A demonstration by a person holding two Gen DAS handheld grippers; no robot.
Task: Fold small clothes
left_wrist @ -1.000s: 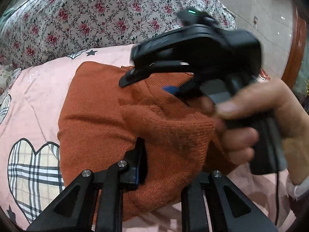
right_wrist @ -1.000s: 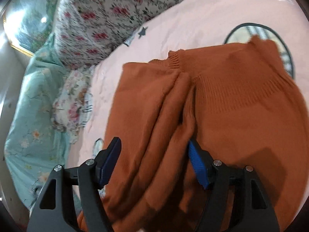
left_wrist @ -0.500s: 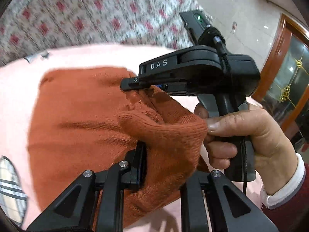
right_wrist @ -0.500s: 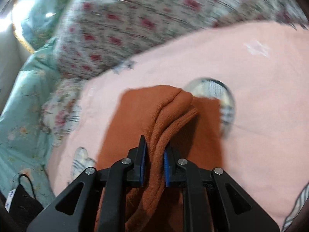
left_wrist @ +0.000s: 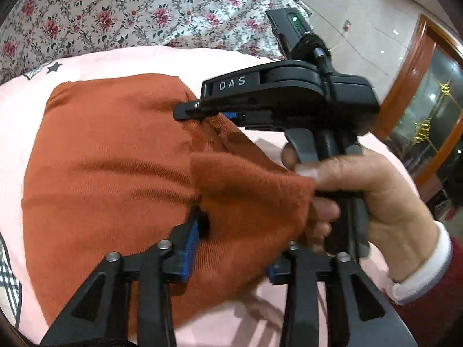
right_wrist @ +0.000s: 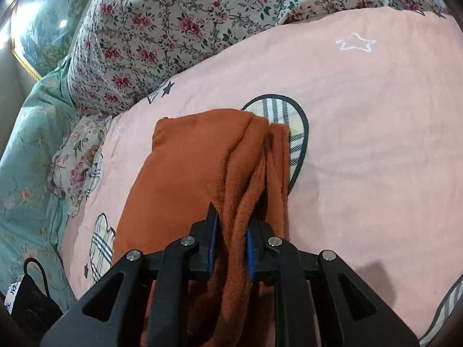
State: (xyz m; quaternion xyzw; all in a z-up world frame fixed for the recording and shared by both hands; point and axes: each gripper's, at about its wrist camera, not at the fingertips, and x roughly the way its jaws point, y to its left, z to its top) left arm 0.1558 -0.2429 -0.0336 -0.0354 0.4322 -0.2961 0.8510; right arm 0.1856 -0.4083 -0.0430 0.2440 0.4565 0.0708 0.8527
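Observation:
An orange knit sweater lies folded on a pink bedsheet. My left gripper stands open, its blue-padded fingers either side of a bunched fold of the sweater at the near edge. My right gripper is shut on a thick fold of the same sweater, which runs away from the jaws across the sheet. In the left wrist view the right gripper shows from the side, held by a hand, with its tips on the sweater's far right edge.
A floral quilt is piled behind the sweater. A teal flowered cover lies to the left. The pink sheet stretches right of the sweater. A wooden door frame and tiled floor lie beyond the bed.
My right gripper closed on the sweater fold a second ago and has carried it over the body. My left gripper's jaws have opened from around the bunched fold.

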